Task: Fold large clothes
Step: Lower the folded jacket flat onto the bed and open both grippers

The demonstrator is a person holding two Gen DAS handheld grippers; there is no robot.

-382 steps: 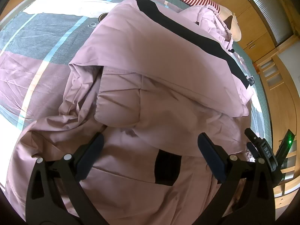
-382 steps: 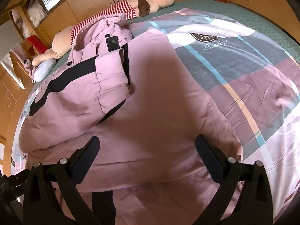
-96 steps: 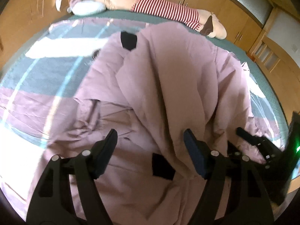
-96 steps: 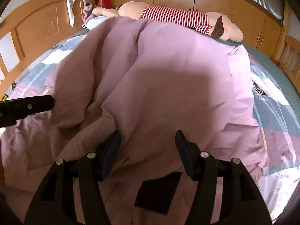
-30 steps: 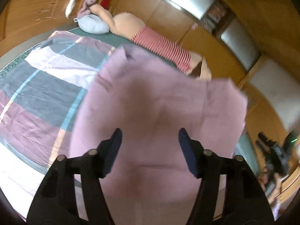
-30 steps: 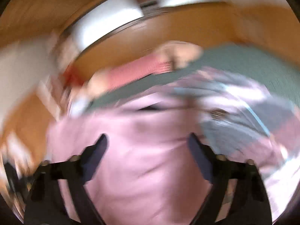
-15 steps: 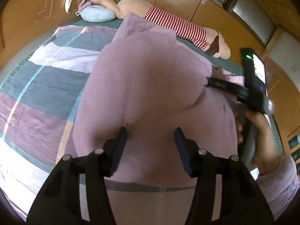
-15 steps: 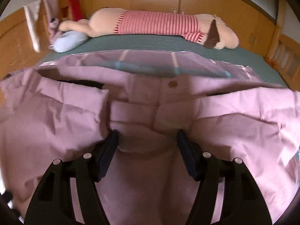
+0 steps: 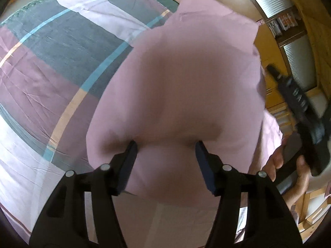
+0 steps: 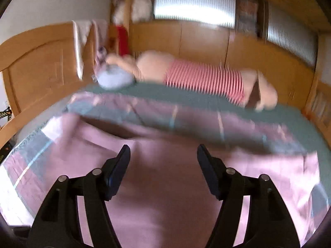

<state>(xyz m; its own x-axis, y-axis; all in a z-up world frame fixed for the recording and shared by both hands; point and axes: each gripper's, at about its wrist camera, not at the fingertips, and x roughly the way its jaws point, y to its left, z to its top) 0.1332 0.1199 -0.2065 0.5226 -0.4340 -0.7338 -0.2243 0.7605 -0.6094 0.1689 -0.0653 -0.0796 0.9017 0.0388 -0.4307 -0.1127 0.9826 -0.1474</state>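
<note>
Pink coat: bunched in opening left gripper, right gripper state unclear; folding unfinished on bed.

Left gripper opening; right gripper parted.

pink garment | large, puffy, bunched | held raised over the plaid bedspread

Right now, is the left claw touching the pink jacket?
Touching. The left wrist view shows the pink jacket bunched between the left claw, with the fabric creased inward at both pads; the jaws are opening at this moment.
</note>
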